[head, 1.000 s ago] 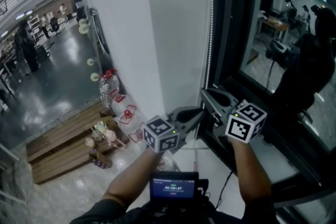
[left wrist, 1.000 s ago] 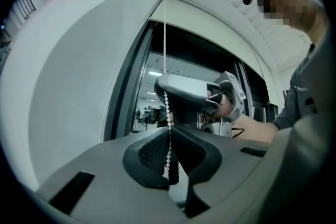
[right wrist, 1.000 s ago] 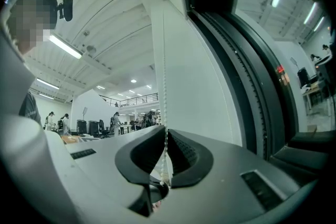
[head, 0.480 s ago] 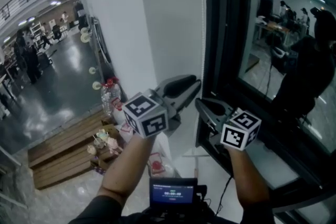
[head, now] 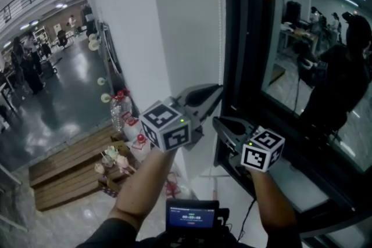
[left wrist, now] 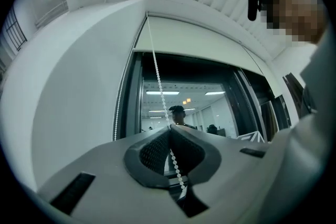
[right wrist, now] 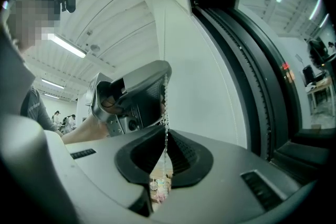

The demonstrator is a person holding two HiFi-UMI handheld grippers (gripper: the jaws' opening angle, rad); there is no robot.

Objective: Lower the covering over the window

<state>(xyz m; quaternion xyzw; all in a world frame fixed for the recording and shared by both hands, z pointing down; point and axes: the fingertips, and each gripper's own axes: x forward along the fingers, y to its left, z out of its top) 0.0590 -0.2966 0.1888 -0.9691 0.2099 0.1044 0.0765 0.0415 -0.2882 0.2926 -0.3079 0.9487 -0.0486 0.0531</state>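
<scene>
our two grey grippers, left gripper and right gripper, a black-and-white marker cube with a green light on each, black ribbed pads, left jaws just been closing on the bead chain, bare forearms, little lit screen at our chest

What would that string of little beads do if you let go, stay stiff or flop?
Probably flop: the bead chain is a line of tiny beads, straight only where it hangs taut below the roller blind. So thin, it's likely light. Round beads might slip, though the right gripper pinches it.
</scene>
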